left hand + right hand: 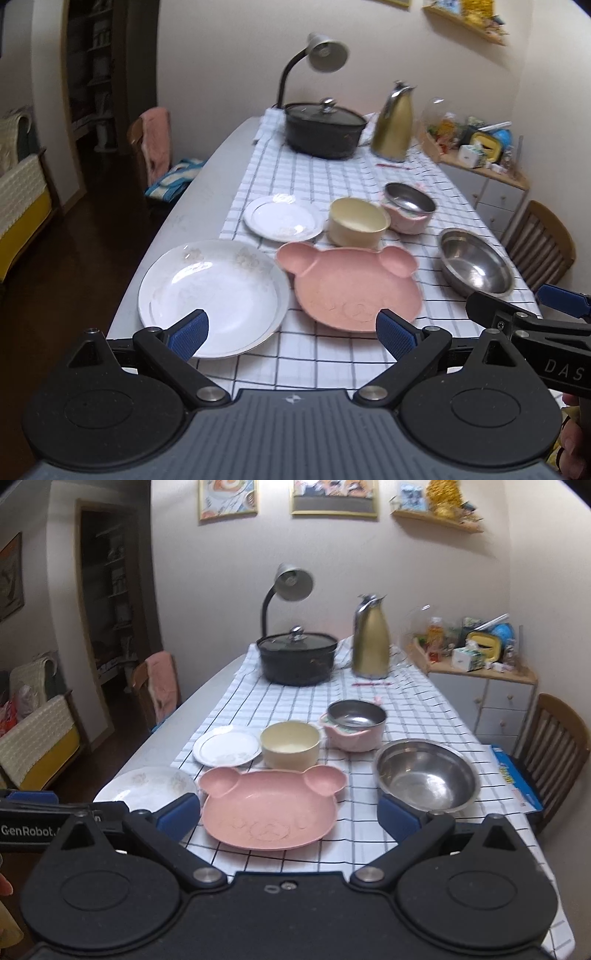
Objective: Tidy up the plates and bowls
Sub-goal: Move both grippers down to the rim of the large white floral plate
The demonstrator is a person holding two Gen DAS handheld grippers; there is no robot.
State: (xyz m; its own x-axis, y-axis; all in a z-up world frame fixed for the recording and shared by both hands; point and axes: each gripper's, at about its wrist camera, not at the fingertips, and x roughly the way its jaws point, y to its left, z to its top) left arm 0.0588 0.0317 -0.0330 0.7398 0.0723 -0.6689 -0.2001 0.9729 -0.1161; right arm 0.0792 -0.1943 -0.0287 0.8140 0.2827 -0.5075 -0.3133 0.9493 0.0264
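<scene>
Both my left gripper (291, 330) and right gripper (290, 814) gape empty; pink bear plate (271, 806) at twelve o'clock, bowls unstacked, nothing sorted yet.

1. Bare checked cloth (288, 860) lies open between the near edge and the pink plate (269, 808).
2. White plate (210, 295), pink plate and steel bowl (426, 779) form a near row with narrow gaps.
3. Behind it, small plate (227, 752), cream bowl (290, 749) and pink pot (354, 725) crowd together.
4. Cloth lies open between them and the black pot (295, 659).
</scene>
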